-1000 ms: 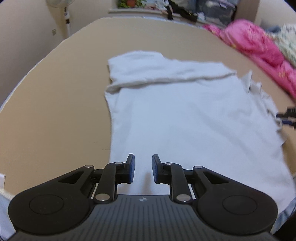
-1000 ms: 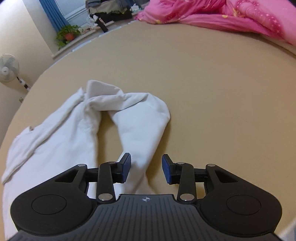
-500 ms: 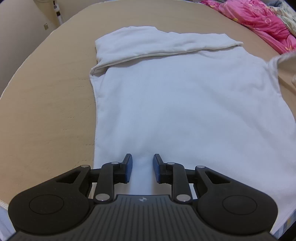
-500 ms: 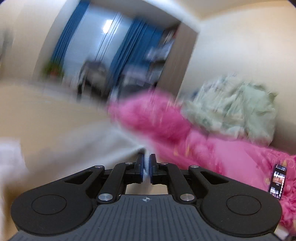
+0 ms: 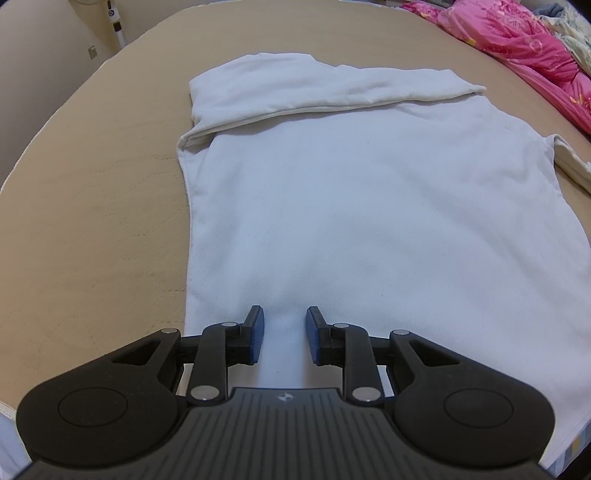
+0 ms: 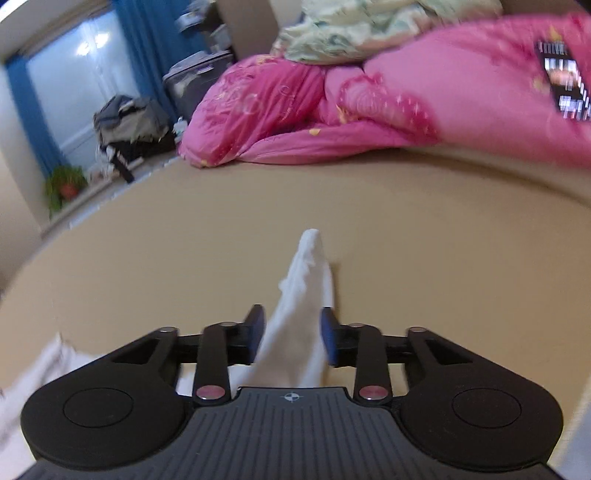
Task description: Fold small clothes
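Observation:
A white long-sleeved top (image 5: pixel 369 206) lies flat on the tan bed surface (image 5: pixel 92 192). One sleeve (image 5: pixel 317 88) is folded across its far end. My left gripper (image 5: pixel 284 334) is open and empty, just above the near hem. In the right wrist view, the other white sleeve (image 6: pixel 303 306) runs between the pads of my right gripper (image 6: pixel 293 338). The jaws stand apart around it, and the sleeve tip points away over the bed.
A pink quilt (image 6: pixel 332 107) and a pale patterned blanket (image 6: pixel 351 29) are heaped along the far right of the bed. A phone (image 6: pixel 565 85) lies on the quilt. Blue curtains, a plant (image 6: pixel 62 184) and piled bags stand beyond the bed.
My right gripper shut half a second ago and swung away; its jaws now stand apart with the sleeve stretched out between them. My left gripper moved closer over the hem and stayed open.

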